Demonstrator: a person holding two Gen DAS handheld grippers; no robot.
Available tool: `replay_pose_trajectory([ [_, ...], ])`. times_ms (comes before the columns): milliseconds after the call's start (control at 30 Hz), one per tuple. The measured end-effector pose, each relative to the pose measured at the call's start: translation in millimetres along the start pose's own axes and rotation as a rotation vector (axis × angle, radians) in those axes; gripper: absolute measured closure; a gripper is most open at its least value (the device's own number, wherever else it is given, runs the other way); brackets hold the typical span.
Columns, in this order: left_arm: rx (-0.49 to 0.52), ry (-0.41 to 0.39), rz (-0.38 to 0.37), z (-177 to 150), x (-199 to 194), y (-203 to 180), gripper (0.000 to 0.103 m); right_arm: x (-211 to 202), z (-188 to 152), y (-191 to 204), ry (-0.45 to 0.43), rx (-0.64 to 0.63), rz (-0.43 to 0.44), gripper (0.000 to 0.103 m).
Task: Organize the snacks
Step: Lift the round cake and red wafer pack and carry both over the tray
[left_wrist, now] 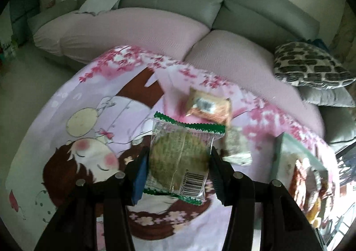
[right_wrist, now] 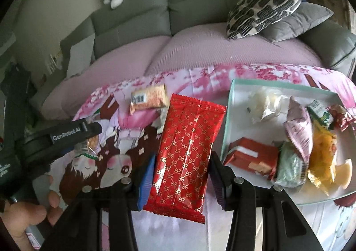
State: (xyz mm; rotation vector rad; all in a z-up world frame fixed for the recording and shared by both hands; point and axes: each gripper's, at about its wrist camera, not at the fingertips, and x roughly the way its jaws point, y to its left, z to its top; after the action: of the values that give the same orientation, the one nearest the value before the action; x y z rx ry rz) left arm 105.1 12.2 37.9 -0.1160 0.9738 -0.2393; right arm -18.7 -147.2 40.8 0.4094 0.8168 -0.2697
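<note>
red packet, long axis along right gripper fingers

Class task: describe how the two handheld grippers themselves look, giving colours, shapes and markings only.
Both grippers, left and right, are black, with angular linkage arms joined by round silver pivot bolts. Each has one blue ribbed pad and one dark ribbed pad. White "GenRobot.AI" lettering marks the left one's body.

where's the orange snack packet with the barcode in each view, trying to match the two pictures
Left wrist view: the orange snack packet with the barcode lies on the cartoon cloth, just above centre, beyond the clear green-edged cookie packet between the left gripper's fingers.
Right wrist view: it lies upper left of centre, left of the red patterned packet's top.
Shared landmark: the black-and-white patterned cushion.
</note>
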Motion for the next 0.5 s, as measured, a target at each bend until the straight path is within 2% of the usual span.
replay_pose_trajectory([
  [500,0.098,-0.040,-0.090,0.1,-14.3,-60.9,0.051,-28.5,18.8,-47.4,-0.076,0.101,-0.022,0.053],
])
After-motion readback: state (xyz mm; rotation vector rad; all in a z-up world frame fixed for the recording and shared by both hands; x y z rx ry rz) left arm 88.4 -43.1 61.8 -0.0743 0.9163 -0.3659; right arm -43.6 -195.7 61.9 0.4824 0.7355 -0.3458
